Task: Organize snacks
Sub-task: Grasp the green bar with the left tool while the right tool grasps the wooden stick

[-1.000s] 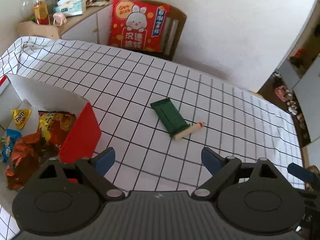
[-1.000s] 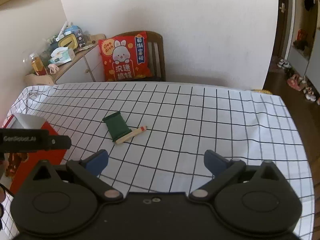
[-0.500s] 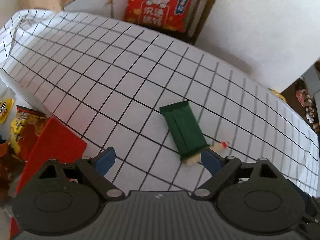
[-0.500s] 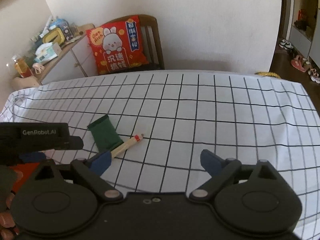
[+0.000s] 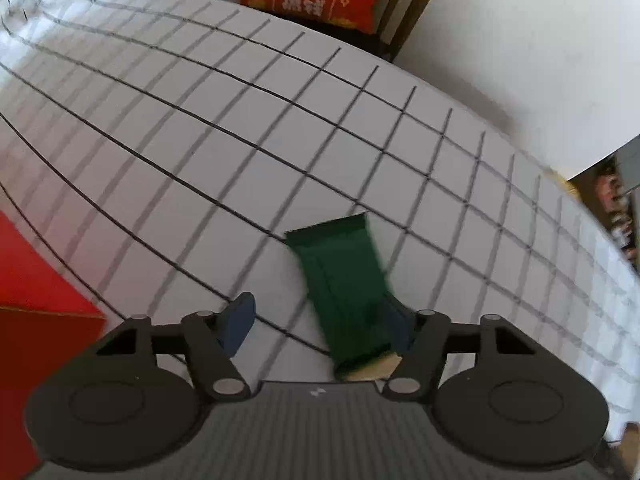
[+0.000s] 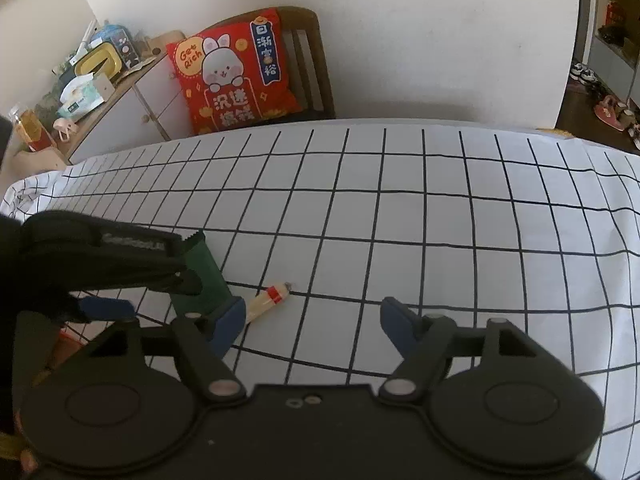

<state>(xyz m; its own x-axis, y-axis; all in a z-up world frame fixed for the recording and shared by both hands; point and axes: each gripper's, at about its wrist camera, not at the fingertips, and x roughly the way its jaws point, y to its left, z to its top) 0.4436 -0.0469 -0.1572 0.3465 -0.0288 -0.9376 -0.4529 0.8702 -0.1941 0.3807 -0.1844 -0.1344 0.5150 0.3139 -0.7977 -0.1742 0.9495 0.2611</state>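
Note:
A dark green snack packet (image 5: 340, 284) lies flat on the black-checked tablecloth (image 5: 200, 140). My left gripper (image 5: 318, 320) is low over it with its jaws closing. The packet lies between them, against the right finger (image 5: 396, 320); the left finger (image 5: 238, 320) stands apart from it. A beige stick snack with a red band (image 6: 268, 298) rests against the green packet (image 6: 210, 276). My right gripper (image 6: 313, 322), jaws closing, hovers just in front of the stick, whose near end is hidden behind the left finger (image 6: 228, 324). The left gripper (image 6: 100, 256) covers part of the packet.
A red box (image 5: 36, 280) stands at the left of the table. Behind the far edge is a wooden chair with a red rabbit cushion (image 6: 240, 76). A cluttered cabinet (image 6: 100, 92) stands at the back left. Shoes (image 6: 608, 108) lie on the floor at right.
Both grippers have dropped and moved toward the packet and stick, and their jaws have narrowed. The left one now has the green packet between its fingers; the open box has slid out of its view.

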